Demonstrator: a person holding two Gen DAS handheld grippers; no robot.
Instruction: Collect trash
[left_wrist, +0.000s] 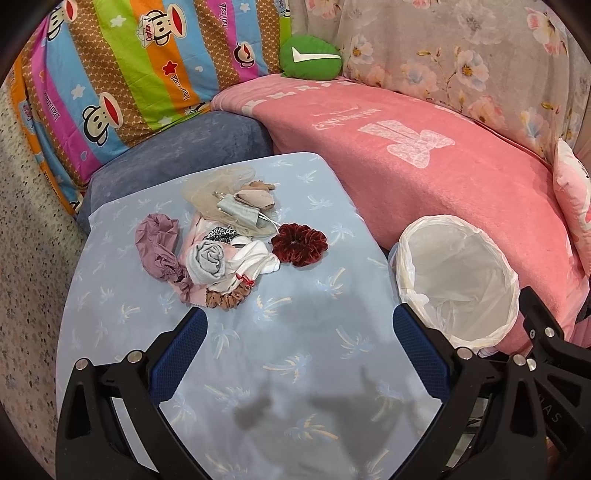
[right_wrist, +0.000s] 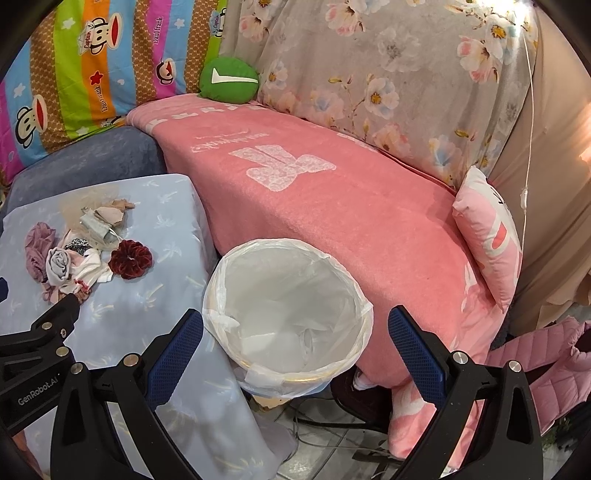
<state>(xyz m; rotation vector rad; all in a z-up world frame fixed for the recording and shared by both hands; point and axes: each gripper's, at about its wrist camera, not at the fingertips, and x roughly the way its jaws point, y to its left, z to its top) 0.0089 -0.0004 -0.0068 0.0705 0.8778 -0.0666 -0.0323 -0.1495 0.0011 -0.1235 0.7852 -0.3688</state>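
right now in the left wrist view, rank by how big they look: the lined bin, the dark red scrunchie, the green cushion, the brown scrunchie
1. lined bin, though it is nearest
2. green cushion, farthest back
3. dark red scrunchie
4. brown scrunchie, partly hidden under the pile

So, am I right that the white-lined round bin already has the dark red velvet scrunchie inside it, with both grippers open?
Not quite: the dark red velvet scrunchie lies on the pale blue cloth, as the left wrist view shows. The white-lined round bin holds only its liner; both grippers are open.
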